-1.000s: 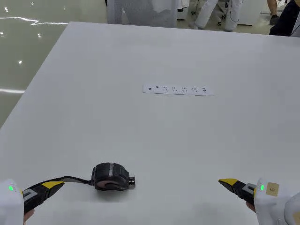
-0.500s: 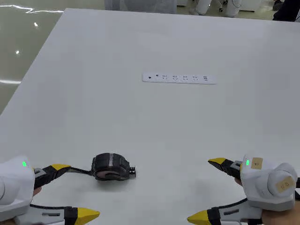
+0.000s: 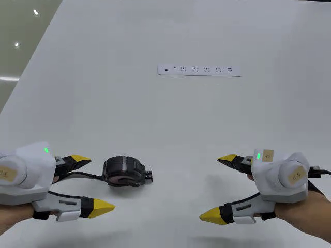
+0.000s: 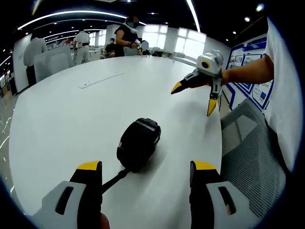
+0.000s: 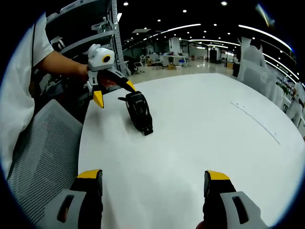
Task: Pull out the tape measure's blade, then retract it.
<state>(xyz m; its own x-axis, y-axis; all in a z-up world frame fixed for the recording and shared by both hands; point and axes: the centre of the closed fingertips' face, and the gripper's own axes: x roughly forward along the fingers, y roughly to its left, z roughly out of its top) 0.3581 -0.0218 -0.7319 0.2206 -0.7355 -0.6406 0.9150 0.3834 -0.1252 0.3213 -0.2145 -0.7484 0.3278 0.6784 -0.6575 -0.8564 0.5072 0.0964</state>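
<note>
White surface (image 3: pixel 155 119) carries two items: a power strip (image 3: pixel 199 70) lying flat toward the far side, well apart from everything else, and the black tape measure (image 3: pixel 124 171) near the front edge, on its side, blade tip (image 3: pixel 148 175) at the case mouth pointing toward the right gripper (image 3: pixel 211 188). A black strap (image 3: pixel 85 176) runs from the case toward the left gripper (image 3: pixel 101 183); contact with the jaw cannot be told. Nothing lies between either gripper and the tape measure. Left gripper sits just beside the tape measure, jaws spread wide, holding nothing. Right gripper is further off across bare surface, jaws likewise wide and empty, angled inward. Both are held low over the front edge. The left gripper view puts the tape measure (image 4: pixel 138 143) straight ahead between its own jaws, with the right gripper (image 4: pixel 192 102) beyond, plus a mesh chair (image 4: pixel 243 138) and people (image 4: pixel 82 45) standing in the background. The right gripper view adds shelving (image 5: pixel 90 28) behind the left gripper (image 5: pixel 116 98).
</note>
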